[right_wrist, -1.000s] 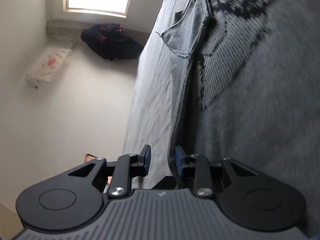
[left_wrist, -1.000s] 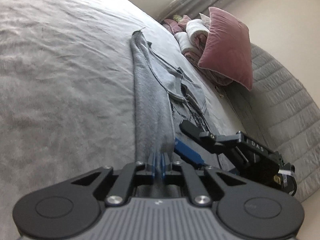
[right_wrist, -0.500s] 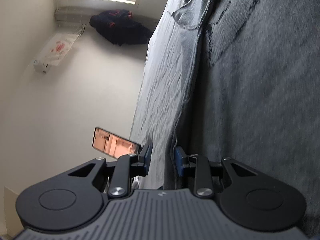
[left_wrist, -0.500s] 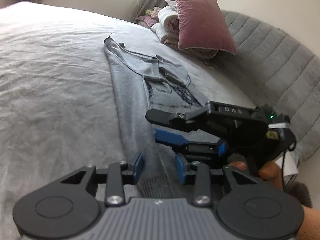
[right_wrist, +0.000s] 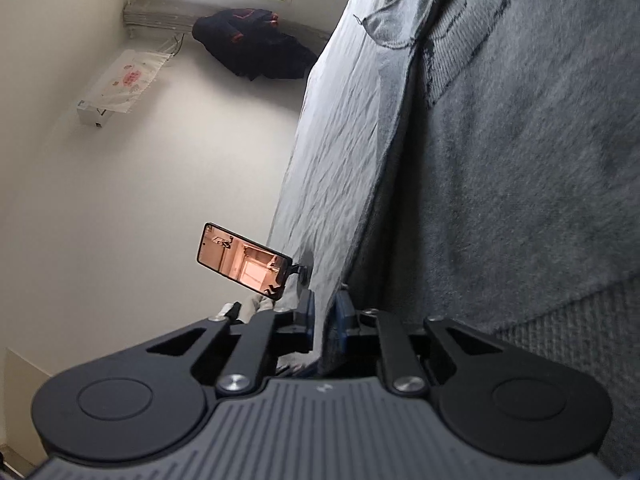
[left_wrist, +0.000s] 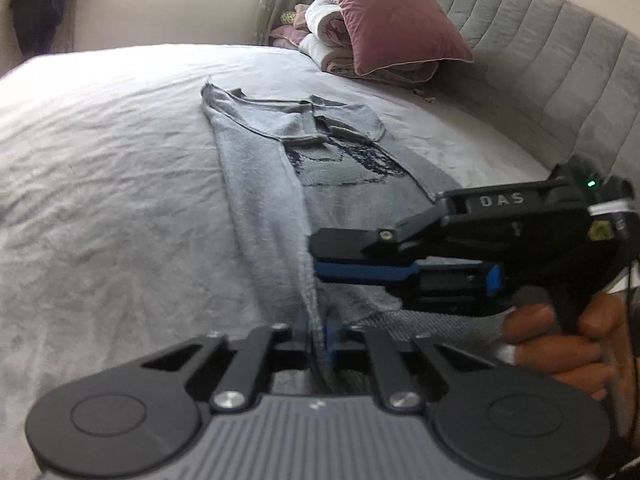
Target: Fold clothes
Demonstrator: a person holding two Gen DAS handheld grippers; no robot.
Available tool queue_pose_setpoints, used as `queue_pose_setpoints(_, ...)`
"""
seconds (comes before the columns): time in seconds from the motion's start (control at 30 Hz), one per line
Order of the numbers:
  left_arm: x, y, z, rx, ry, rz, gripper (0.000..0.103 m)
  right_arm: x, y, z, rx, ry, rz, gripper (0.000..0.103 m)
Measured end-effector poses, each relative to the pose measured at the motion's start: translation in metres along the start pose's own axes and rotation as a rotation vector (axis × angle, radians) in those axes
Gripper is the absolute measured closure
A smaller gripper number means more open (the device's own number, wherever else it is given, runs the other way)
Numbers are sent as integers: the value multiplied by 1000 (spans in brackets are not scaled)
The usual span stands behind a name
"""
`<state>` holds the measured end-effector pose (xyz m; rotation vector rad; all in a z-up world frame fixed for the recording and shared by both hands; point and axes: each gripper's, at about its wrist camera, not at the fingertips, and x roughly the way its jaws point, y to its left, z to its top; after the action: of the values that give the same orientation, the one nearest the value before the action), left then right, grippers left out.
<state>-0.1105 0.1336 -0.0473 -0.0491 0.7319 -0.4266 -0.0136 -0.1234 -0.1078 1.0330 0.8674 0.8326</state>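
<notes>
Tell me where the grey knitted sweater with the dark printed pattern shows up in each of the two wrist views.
Left wrist view: the grey knitted sweater runs down the centre of the bed, from mid-frame to the left gripper.
Right wrist view: it fills the right half, reaching the right gripper.
Shared landmark: the dark garment beside the window.

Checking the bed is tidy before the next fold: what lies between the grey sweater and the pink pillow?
In the left wrist view only bare grey bedsheet lies between the grey sweater and the pink pillow; the pillow leans on folded blankets.
</notes>
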Motion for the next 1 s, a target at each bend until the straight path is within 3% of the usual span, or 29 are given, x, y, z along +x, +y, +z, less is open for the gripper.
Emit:
queue_pose_setpoints(0.13, -8, -11, 6, 33, -22, -15, 97, -9, 6, -3, -35, -18, -10, 88)
queue_pose_setpoints(0.3, -3, -25, 9, 74, 7, -36, 97, -8, 9, 1, -89, -63, -114, 83)
queue_pose_setpoints(0.37, 6, -29, 10, 90, 44, -35, 96, -7, 11, 3, -110, -81, -156, 72)
queue_pose_setpoints(0.4, 9, -31, 10, 96, 54, -36, 96, -7, 11, 4, -120, -90, -177, 57)
queue_pose_setpoints(0.43, 11, -33, 10, 101, 65, -37, 96, -4, 9, 6, -117, -101, -197, 56)
queue_pose_setpoints(0.57, 13, -36, 10, 119, 86, -40, 96, 16, 2, 17, -96, -113, -216, 56)
queue_pose_setpoints(0.6, 13, -36, 9, 119, 88, -46, 95, 23, 1, 20, -104, -119, -238, 60)
queue_pose_setpoints(0.7, 10, -33, 8, 117, 87, -70, 86, 37, 6, 26, -132, -152, -354, 97)
queue_pose_setpoints(0.77, 6, -31, 9, 120, 65, -94, 71, 36, 20, 19, -200, -229, -488, 97)
queue_pose_setpoints(0.87, -1, -27, 11, 116, 26, -119, 67, 43, 31, 8, -310, -234, -548, 92)
queue_pose_setpoints(1.0, -1, -21, 13, 74, 1, -160, 67, 46, 19, 17, -233, -194, -495, 84)
